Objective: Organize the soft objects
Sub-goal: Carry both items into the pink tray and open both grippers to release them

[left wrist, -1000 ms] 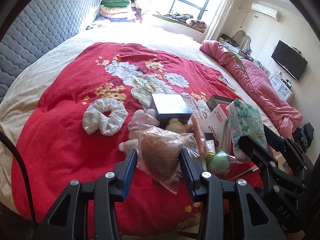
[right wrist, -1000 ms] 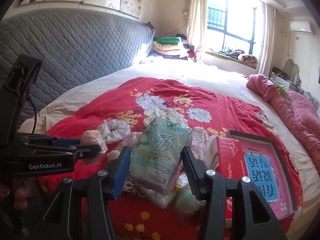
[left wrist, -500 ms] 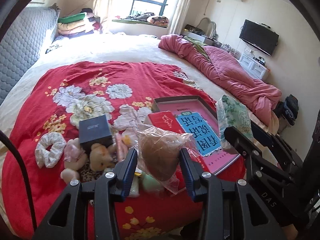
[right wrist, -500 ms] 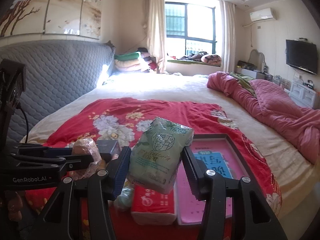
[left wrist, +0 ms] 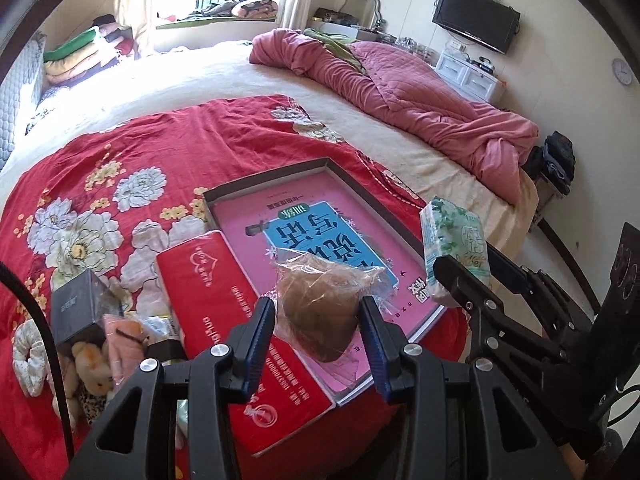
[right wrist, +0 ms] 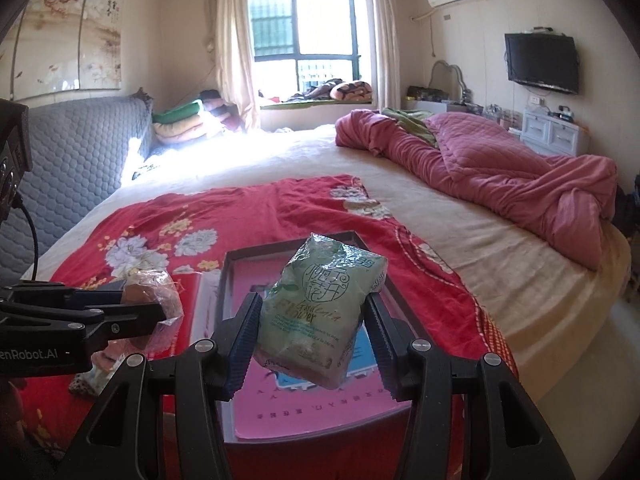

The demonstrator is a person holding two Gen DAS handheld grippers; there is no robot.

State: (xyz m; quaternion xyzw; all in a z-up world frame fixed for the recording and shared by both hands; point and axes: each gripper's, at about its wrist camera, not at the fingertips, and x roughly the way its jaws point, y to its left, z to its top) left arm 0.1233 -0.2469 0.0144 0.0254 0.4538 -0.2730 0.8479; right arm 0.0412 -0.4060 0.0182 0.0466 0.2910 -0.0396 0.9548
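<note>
You held one soft thing in each gripper above the bed.

Your left gripper (left wrist: 316, 320) was squeezed onto the brown bun in a clear bag (left wrist: 320, 304), up over the pink box (left wrist: 320, 216) by the red blanket's (left wrist: 160, 140) near edge. Your right gripper (right wrist: 312, 320) was squeezed onto the green tissue pack (right wrist: 320, 308), also over that box.

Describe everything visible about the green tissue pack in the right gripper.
The green tissue pack is a soft, rectangular packet in crinkly, glossy pale-green plastic, printed with leaves, a round Chinese emblem and "Gardenia Flower". It looks slightly squashed and sits tilted, upper end leaning right. The right gripper is shut on it, its blue-padded fingers pressing both sides. It hangs in the air above the open box with the pink book, touching nothing else.
</note>
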